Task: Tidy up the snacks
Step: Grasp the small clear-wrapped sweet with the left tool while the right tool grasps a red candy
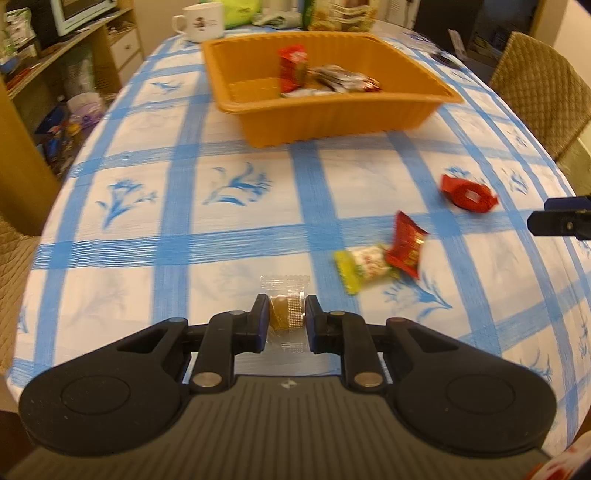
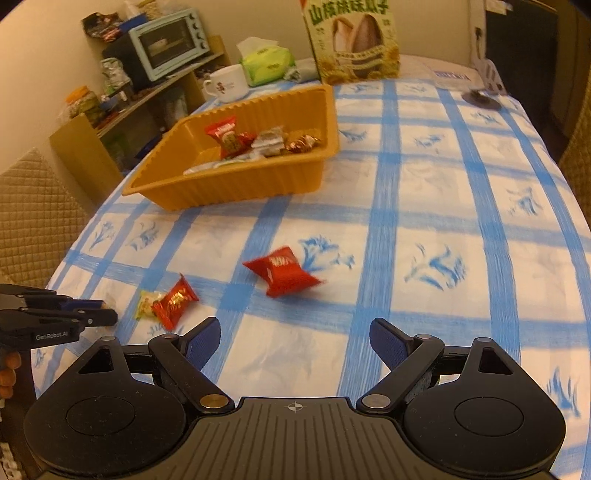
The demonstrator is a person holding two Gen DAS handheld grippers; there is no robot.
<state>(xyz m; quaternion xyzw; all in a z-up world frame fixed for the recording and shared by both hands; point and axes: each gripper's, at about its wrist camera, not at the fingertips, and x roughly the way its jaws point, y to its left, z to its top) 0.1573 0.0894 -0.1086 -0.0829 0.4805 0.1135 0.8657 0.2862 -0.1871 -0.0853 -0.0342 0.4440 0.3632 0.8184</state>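
My left gripper is shut on a clear-wrapped brown snack at the near edge of the table. An orange tray with several snacks in it stands farther back; it also shows in the right wrist view. A yellow-green packet, a small red packet and a larger red packet lie on the cloth to the right. My right gripper is open and empty, above the cloth, with the larger red packet ahead of it. The small red packet lies to its left.
A blue-checked tablecloth covers the table. A white mug, a green tissue pack and a sunflower-seed bag stand at the far end. Shelves with a toaster oven are on the left. Wicker chairs flank the table.
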